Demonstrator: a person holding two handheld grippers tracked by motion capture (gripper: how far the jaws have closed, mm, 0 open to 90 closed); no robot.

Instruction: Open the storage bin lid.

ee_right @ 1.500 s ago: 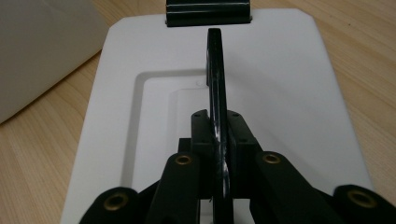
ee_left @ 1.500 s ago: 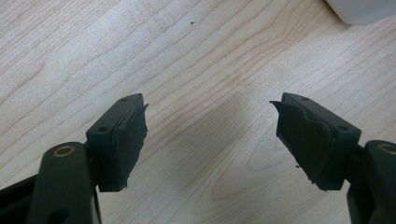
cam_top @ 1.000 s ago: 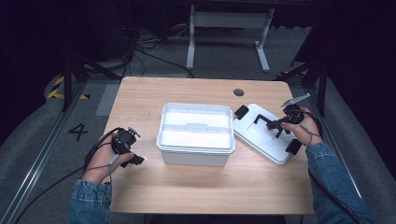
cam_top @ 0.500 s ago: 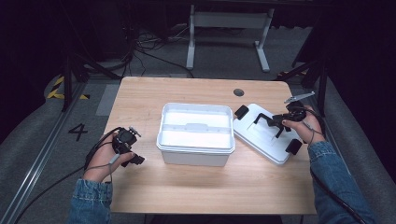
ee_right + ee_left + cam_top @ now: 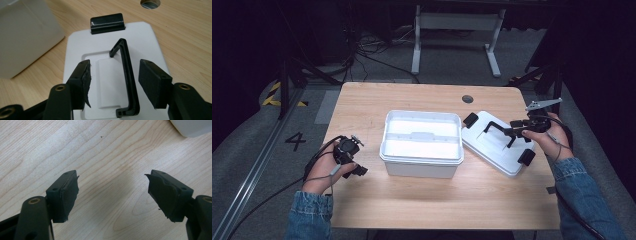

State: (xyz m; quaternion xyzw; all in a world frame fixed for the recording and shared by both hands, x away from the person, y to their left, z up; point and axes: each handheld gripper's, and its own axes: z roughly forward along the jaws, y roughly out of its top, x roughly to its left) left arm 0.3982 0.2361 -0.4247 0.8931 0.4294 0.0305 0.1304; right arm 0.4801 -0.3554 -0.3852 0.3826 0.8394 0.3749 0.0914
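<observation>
A white lidless box (image 5: 422, 142) stands mid-table. Its white lid (image 5: 494, 145) lies flat to the right, with black latches at two ends and a black handle (image 5: 128, 75) standing up from its middle. My right gripper (image 5: 513, 132) hovers just above the lid; its jaws have just been opening and now stand wide. The handle rises between them in the right gripper view, touching neither pad (image 5: 85, 75). My left gripper (image 5: 354, 162) rests near the table's left front, open over bare wood (image 5: 110, 170), nothing between its jaws.
A round cable hole (image 5: 467, 99) sits in the tabletop behind the lid. One black latch (image 5: 107, 23) lies at the lid's far end. The box's corner (image 5: 192, 126) is just beyond my left gripper. Dark floor, cables and a metal stand lie beyond the table.
My right gripper has opened from shut on the lid's handle, let it go and lifted slightly. The lid stays on the table. The left hand has not moved.
</observation>
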